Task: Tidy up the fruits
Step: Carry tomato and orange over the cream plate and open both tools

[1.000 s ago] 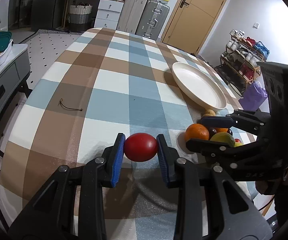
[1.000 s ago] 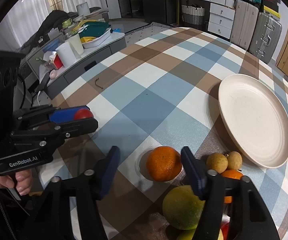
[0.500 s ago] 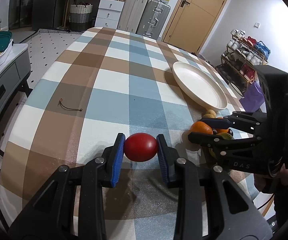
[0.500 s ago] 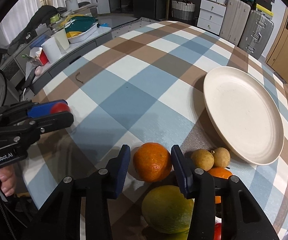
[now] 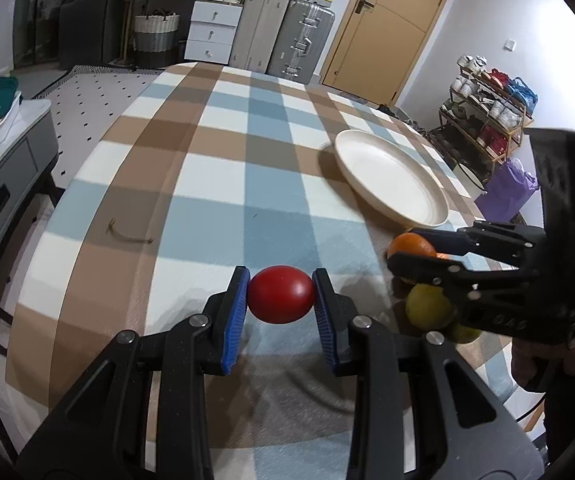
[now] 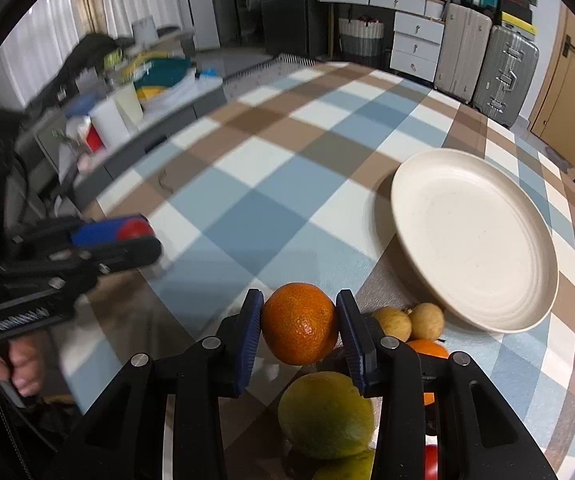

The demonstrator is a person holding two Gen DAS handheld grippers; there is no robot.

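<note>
My left gripper (image 5: 280, 295) sits over the near part of the table (image 5: 223, 160), a tomato (image 5: 280, 294) between its pads. To its right my right gripper (image 6: 299, 324) clasps an orange (image 6: 299, 323), above a lemon (image 6: 325, 414) and just beside two small round fruits (image 6: 409, 322). Beyond them lies the plate (image 6: 475, 236). A bent cord (image 5: 127, 234) lies far left.

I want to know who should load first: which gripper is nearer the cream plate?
Right. The right gripper, shut on the orange, sits just short of the plate. The left gripper, holding the red fruit, is farther off, across the checked cloth.
</note>
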